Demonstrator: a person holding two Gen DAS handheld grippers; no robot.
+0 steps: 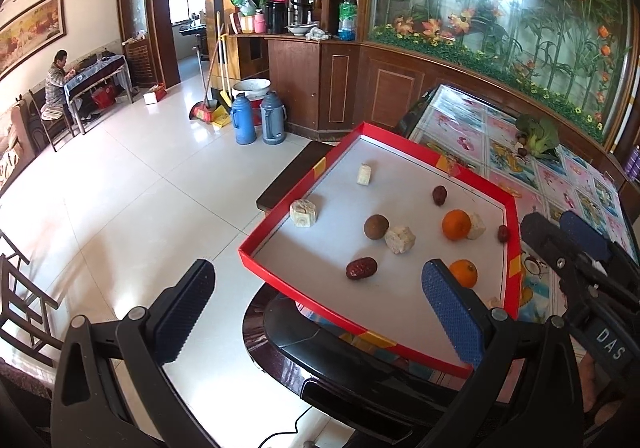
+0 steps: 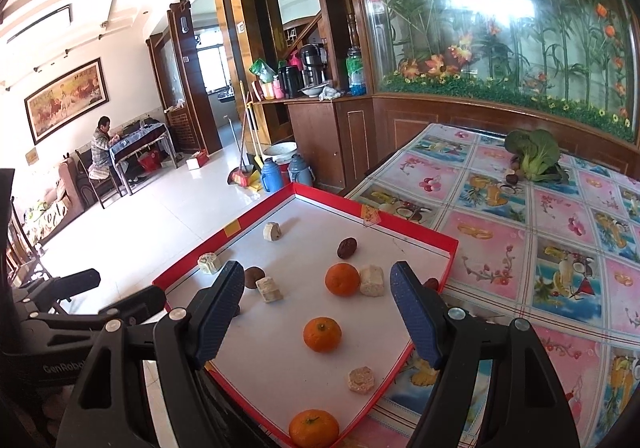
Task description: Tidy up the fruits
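Currently, in the left wrist view, the left gripper (image 1: pixel 320 306) has its fingers spread and empty at the lower centre of the frame. A red tray (image 1: pixel 424 154) sits on the table (image 1: pixel 568 184) at centre right, holding two oranges (image 1: pixel 456 224), dates (image 1: pixel 361 268) and pale cakes (image 1: pixel 304 212).

In the right wrist view, the right gripper (image 2: pixel 318 312) has its fingers spread, framing an orange (image 2: pixel 322 334) lying in the tray at lower centre. A leafy vegetable (image 2: pixel 534 154) lies on the table at upper right.
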